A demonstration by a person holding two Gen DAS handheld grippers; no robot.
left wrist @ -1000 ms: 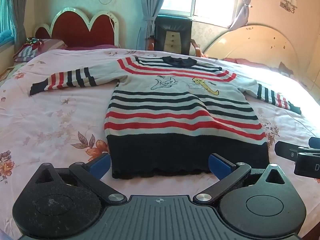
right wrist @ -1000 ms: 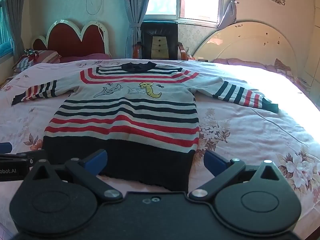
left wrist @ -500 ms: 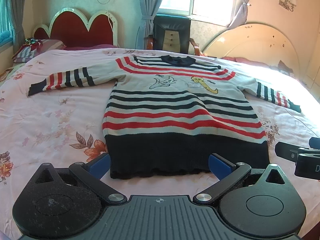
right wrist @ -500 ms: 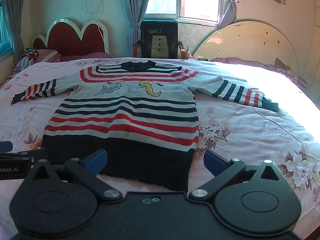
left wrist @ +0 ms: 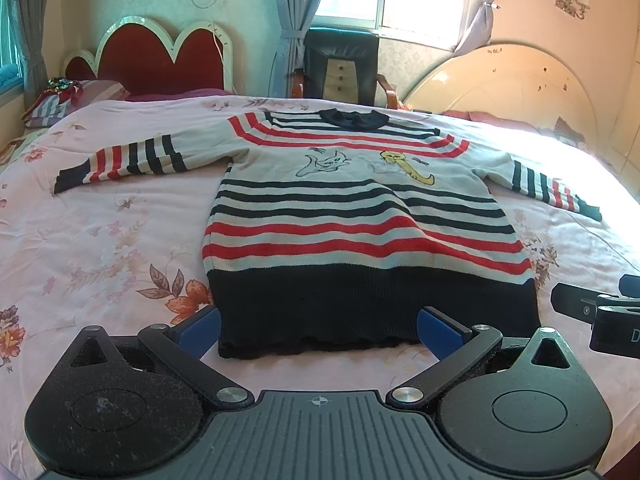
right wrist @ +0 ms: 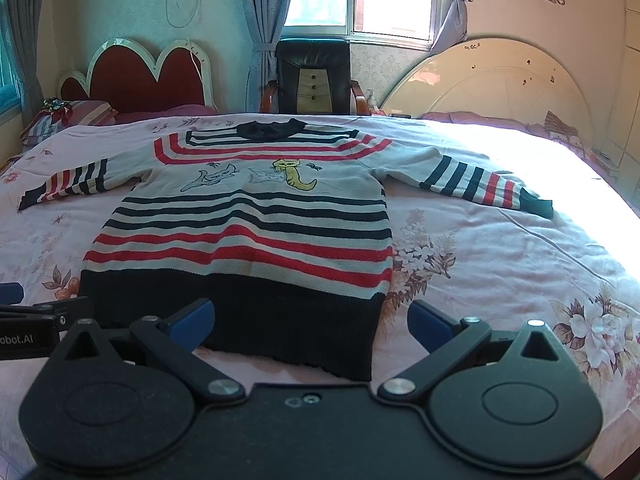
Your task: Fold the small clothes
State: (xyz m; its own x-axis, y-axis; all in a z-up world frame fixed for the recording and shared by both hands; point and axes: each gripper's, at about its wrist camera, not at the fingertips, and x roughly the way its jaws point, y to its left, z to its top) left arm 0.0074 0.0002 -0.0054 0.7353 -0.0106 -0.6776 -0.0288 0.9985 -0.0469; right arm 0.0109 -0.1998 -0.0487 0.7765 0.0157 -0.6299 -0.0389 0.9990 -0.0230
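Floral bedspread [left wrist: 100,240] carries one striped sweater [left wrist: 352,216] spread flat, two sleeves out; left tongs [left wrist: 319,326] and right tongs [right wrist: 308,320] both gape empty

A sweater [left wrist: 360,216] lay flat on the bed [left wrist: 100,240], collar toward a chair [left wrist: 340,68] behind it.
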